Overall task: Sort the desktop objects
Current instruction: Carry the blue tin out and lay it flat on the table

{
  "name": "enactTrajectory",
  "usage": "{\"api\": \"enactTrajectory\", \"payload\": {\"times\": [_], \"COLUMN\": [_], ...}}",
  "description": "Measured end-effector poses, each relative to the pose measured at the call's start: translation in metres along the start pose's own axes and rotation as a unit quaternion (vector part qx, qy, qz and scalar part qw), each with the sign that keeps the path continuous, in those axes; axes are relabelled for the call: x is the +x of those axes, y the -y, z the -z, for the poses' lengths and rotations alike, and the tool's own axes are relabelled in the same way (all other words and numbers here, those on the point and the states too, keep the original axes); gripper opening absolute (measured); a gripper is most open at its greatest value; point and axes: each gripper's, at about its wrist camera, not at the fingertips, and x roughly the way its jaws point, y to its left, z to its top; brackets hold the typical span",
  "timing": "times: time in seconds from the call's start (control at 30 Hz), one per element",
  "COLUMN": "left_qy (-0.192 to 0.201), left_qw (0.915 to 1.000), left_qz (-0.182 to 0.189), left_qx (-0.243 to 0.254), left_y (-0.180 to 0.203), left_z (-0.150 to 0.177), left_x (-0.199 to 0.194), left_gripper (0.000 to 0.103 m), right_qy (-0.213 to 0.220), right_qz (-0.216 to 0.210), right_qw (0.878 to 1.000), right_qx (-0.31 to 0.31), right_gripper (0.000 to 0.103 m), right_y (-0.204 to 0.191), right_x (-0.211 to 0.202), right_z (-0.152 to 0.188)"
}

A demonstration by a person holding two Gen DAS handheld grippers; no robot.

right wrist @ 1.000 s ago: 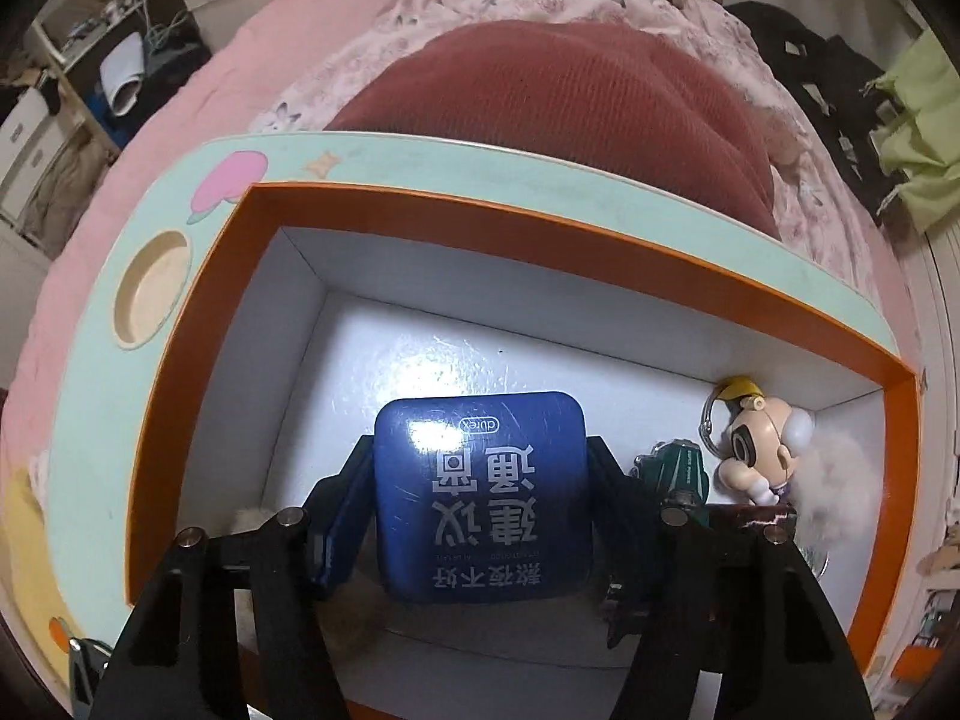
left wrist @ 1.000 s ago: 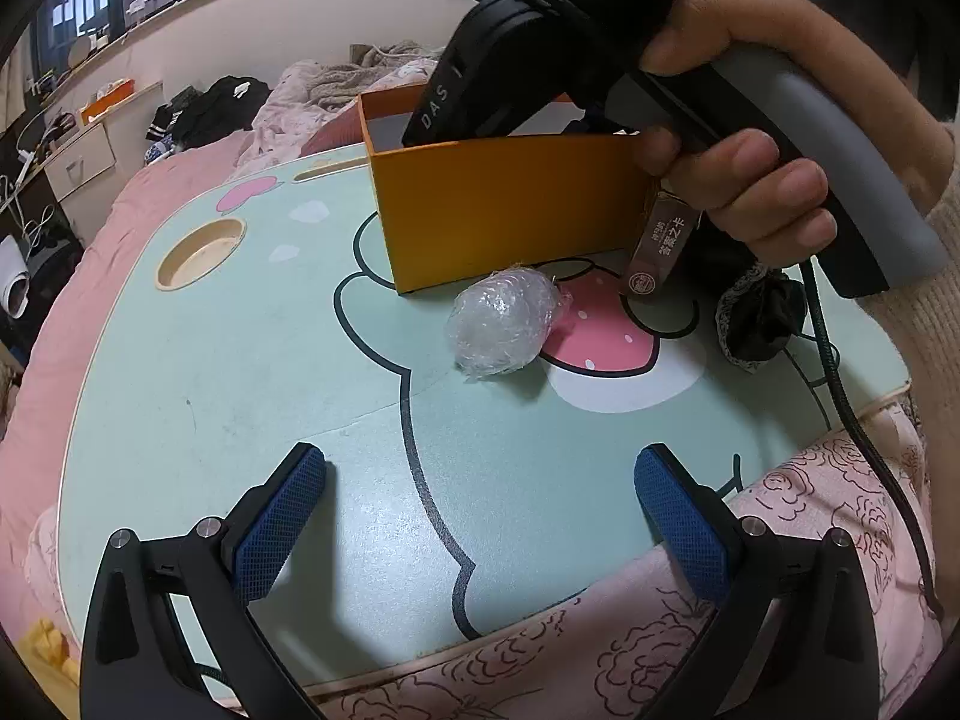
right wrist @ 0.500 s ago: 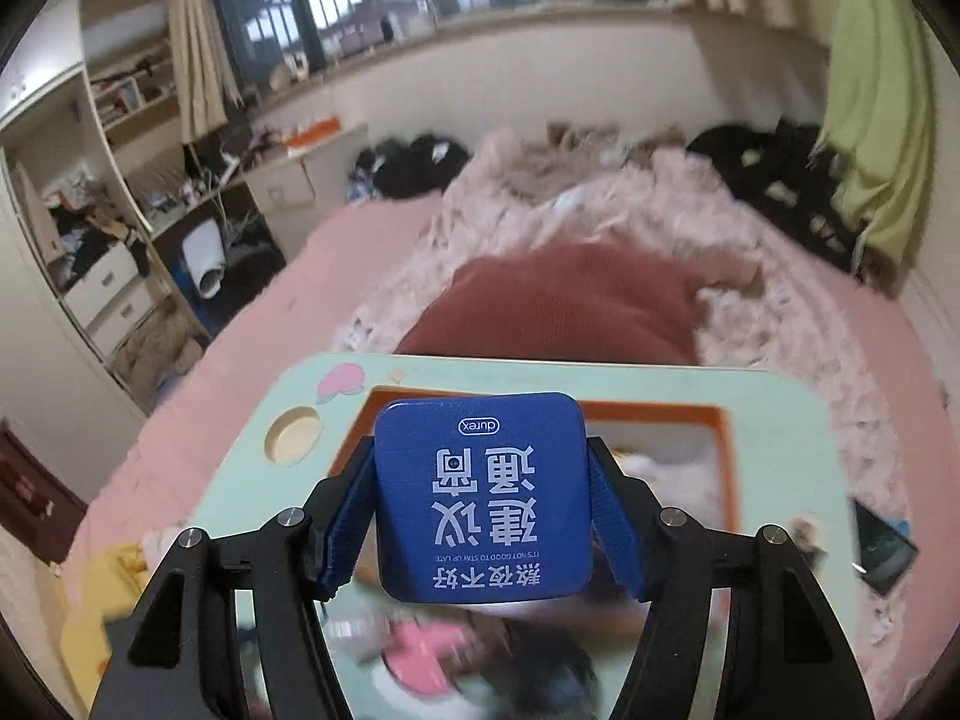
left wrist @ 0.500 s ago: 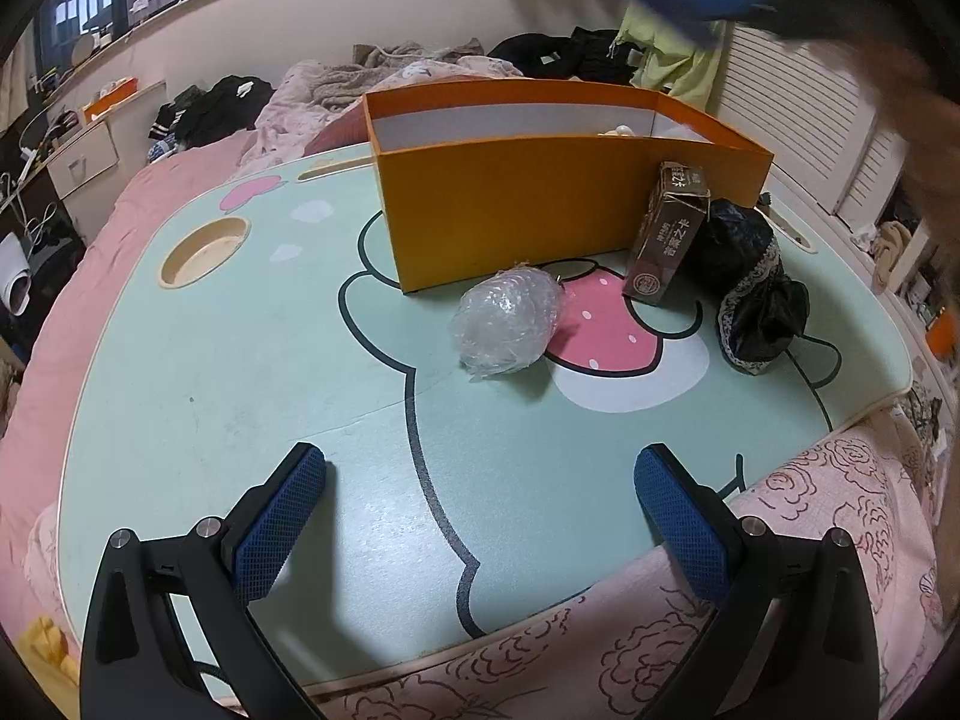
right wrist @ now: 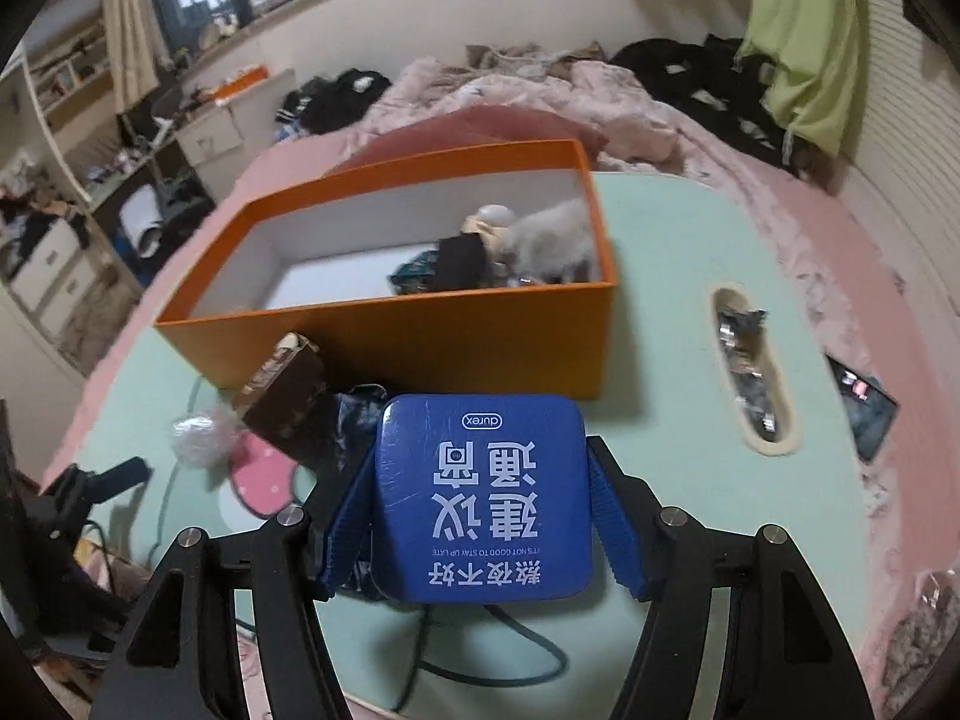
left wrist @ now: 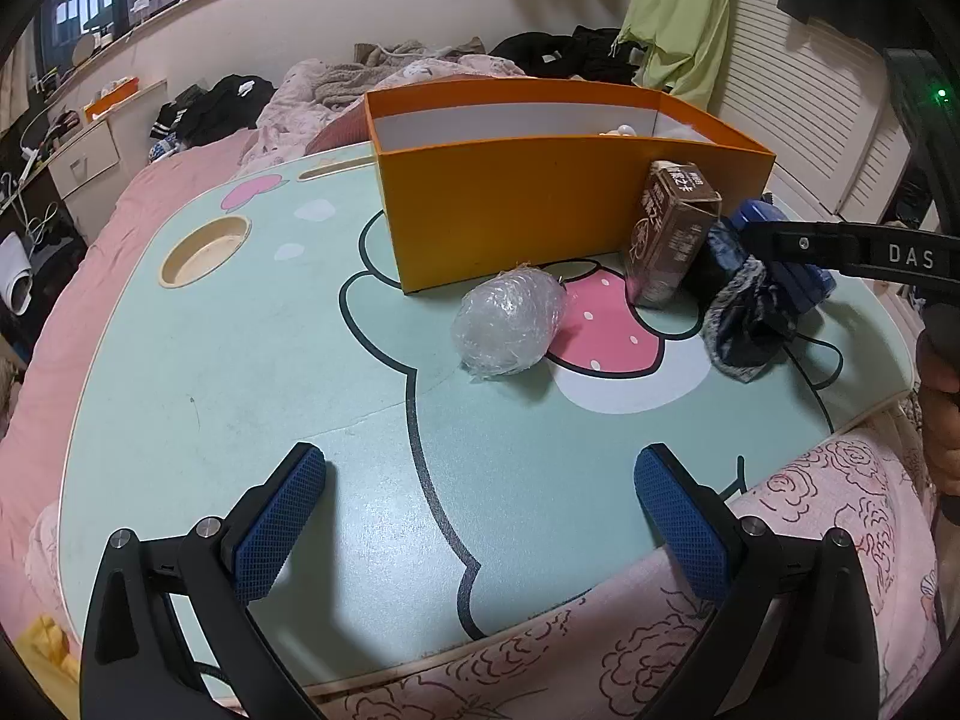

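- Left wrist view: the left gripper (left wrist: 480,516) sits at the bottom of the frame, jaws spread wide with nothing between the blue textured pads (left wrist: 279,519); it hangs over the near edge of the mint-green cartoon-printed lap table (left wrist: 240,360).
- Centre frame: a crumpled ball of clear plastic wrap (left wrist: 510,324) lies on the table, just in front of the open orange cardboard box (left wrist: 528,210).
- Right of centre: an upright brown drink carton (left wrist: 669,240) stands against the box wall; a dark blue-black bundle of fabric (left wrist: 744,318) lies just beside it.
- Right edge: the right gripper's black arm reaches in over the bundle; part of a hand (left wrist: 942,420) shows.
- Right wrist view: the right gripper (right wrist: 483,501), lower centre, is clamped on a square blue tin with white lettering (right wrist: 483,498), pads pressing both sides.
- The tin is held above the table, in front of the orange box, which contains a small figure and other items at its right end.
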Motion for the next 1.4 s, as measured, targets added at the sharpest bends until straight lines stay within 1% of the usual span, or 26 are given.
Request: {"api": "enactTrajectory", "payload": {"times": [0.03,0.07,0.13,0.17,0.2,0.23,0.3,0.33,0.37,0.43,0.5,0.6,0.67,0.7,0.73,0.83,0.9,0.97,1.03,1.1,1.13,1.23,1.4], "left_qy": [0.0,0.0,0.0,0.0,0.0,0.0,0.0,0.0,0.0,0.0,0.0,0.001,0.001,0.001,0.001,0.001,0.001,0.0,0.001,0.001,0.001,0.001,0.001], "left_qw": [1.0,1.0,1.0,1.0,1.0,1.0,1.0,1.0,1.0,1.0,1.0,1.0,1.0,1.0,1.0,1.0,1.0,1.0,1.0,1.0,1.0,1.0,1.0], "left_qz": [0.0,0.0,0.0,0.0,0.0,0.0,0.0,0.0,0.0,0.0,0.0,0.0,0.0,0.0,-0.001,-0.001,-0.001,-0.001,-0.002,-0.002,-0.002,-0.004,-0.006], "left_qx": [0.0,0.0,0.0,0.0,0.0,0.0,0.0,0.0,0.0,0.0,0.0,0.0,0.001,0.001,0.001,0.001,0.001,0.001,0.0,0.0,0.001,0.0,-0.001], "left_y": [0.0,0.0,0.0,0.0,-0.001,0.0,0.0,0.0,0.0,0.0,-0.001,-0.001,-0.001,-0.001,-0.001,-0.001,-0.001,-0.002,-0.002,-0.003,-0.002,-0.003,-0.002], "left_z": [0.0,0.0,0.0,0.0,0.0,0.0,0.0,0.0,0.0,0.0,0.0,0.0,0.001,0.001,0.001,0.001,0.001,0.001,0.001,0.001,0.001,0.002,0.003], "left_x": [0.001,0.001,0.001,0.001,0.001,0.001,0.001,0.001,0.001,0.001,0.001,0.0,0.0,-0.001,0.0,0.0,-0.001,0.0,0.0,0.0,0.0,0.001,0.001], "left_gripper": [0.103,0.103,0.103,0.103,0.103,0.103,0.103,0.103,0.103,0.103,0.103,0.103,0.103,0.103,0.103,0.103,0.103,0.103,0.103,0.103,0.103,0.103,0.103], "right_qy": [-0.003,-0.007,-0.015,-0.012,-0.004,0.009,0.039,0.047,0.048,0.032,0.013,0.021,0.022,0.025,0.03,0.051,0.049,0.049,0.058,0.064,0.063,0.064,0.071], "right_qz": [-0.011,-0.032,-0.085,-0.11,-0.12,-0.118,-0.085,-0.065,-0.038,0.003,0.018,0.052,0.05,0.046,0.045,0.054,0.074,0.078,0.094,0.097,0.098,0.084,0.075], "right_qw": [1.0,0.999,0.996,0.994,0.993,0.993,0.995,0.996,0.997,0.999,0.999,0.998,0.998,0.998,0.998,0.997,0.996,0.996,0.994,0.993,0.993,0.993,0.994], "right_qx": [-0.004,-0.009,-0.007,0.003,0.014,0.024,0.034,0.036,0.036,0.037,0.043,0.012,-0.014,-0.02,-0.02,-0.01,-0.003,-0.002,-0.008,-0.02,-0.027,-0.043,-0.048], "right_gripper": [0.066,0.066,0.066,0.066,0.066,0.066,0.066,0.066,0.066,0.066,0.066,0.066,0.072,0.08,0.084,0.088,0.088,0.091,0.099,0.103,0.103,0.103,0.103], "right_y": [-0.003,-0.005,-0.003,-0.002,0.002,0.006,0.012,0.015,0.018,0.021,0.025,0.012,0.003,0.0,-0.001,0.002,0.007,0.009,0.008,0.004,0.002,0.001,0.001], "right_x": [0.0,0.001,0.002,0.0,-0.001,-0.005,-0.016,-0.019,-0.02,-0.014,-0.002,0.004,0.006,0.005,0.003,-0.01,-0.016,-0.019,-0.023,-0.023,-0.021,-0.018,-0.016], "right_z": [0.002,0.002,0.005,0.007,0.008,0.01,0.012,0.012,0.012,0.014,0.015,0.017,0.02,0.023,0.025,0.041,0.051,0.061,0.071,0.078,0.078,0.078,0.078]}}
